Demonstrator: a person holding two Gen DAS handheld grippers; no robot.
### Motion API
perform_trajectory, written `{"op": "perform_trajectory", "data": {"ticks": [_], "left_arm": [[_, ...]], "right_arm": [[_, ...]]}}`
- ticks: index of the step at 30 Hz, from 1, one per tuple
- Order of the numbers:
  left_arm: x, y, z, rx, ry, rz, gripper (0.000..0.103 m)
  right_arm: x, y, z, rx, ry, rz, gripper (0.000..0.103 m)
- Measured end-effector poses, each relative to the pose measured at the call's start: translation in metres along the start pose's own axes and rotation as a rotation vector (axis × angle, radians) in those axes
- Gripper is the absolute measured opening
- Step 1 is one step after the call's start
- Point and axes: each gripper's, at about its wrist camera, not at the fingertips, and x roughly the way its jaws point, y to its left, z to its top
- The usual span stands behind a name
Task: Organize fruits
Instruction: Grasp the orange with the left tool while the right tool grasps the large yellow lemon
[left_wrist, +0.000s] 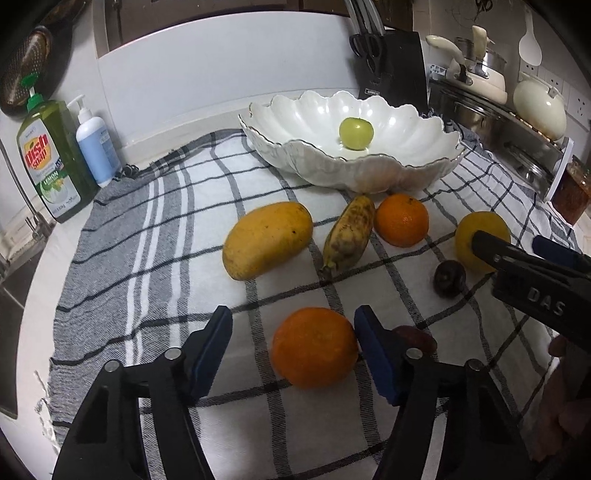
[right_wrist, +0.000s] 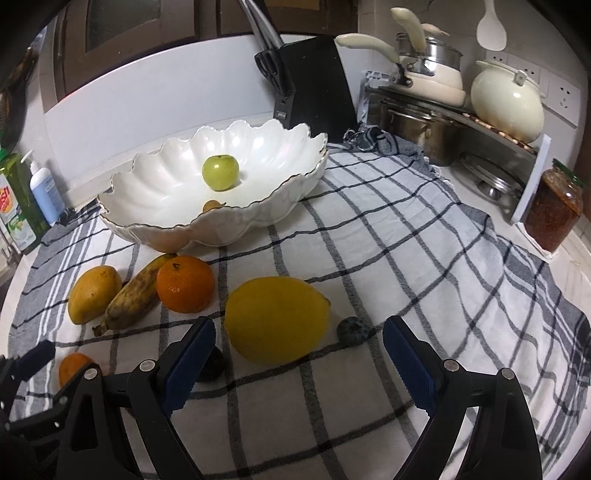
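A white scalloped bowl (left_wrist: 388, 162) at the back of a checked cloth (left_wrist: 147, 236) holds a green apple (left_wrist: 355, 133). On the cloth lie a mango (left_wrist: 267, 240), a spotted banana (left_wrist: 349, 230), a far orange (left_wrist: 402, 220), a lemon (right_wrist: 276, 320), a dark plum (left_wrist: 448, 278) and a near orange (left_wrist: 314, 352). My left gripper (left_wrist: 293, 347) is open, its fingers either side of the near orange. My right gripper (right_wrist: 299, 363) is open, with the lemon just ahead between its fingers. A dark bumpy fruit (right_wrist: 354, 331) lies right of the lemon.
Dish soap (left_wrist: 50, 162) and a pump bottle (left_wrist: 96, 147) stand at the back left. A knife block (right_wrist: 314, 81), pots on a rack (right_wrist: 436, 99), a cream pot (right_wrist: 508, 101) and a sauce jar (right_wrist: 554, 208) line the back right. Another dark fruit (left_wrist: 415, 338) lies behind my left gripper's right finger.
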Motion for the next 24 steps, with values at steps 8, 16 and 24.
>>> {"op": "perform_trajectory", "data": {"ticks": [8,16,24], "left_arm": [[0.008,-0.004,-0.007,-0.015,0.032,-0.034,0.051],[0.007,-0.005,-0.006,-0.025,0.034,-0.042,0.045],[-0.001,-0.001,-0.002,-0.025,0.012,-0.028,0.044]], "right_arm": [[0.015,0.005,0.002,-0.011,0.027,0.007,0.082],[0.022,0.008,0.003,-0.028,0.038,0.027,0.066],[0.018,0.008,0.001,-0.023,0.041,0.042,0.065]]}}
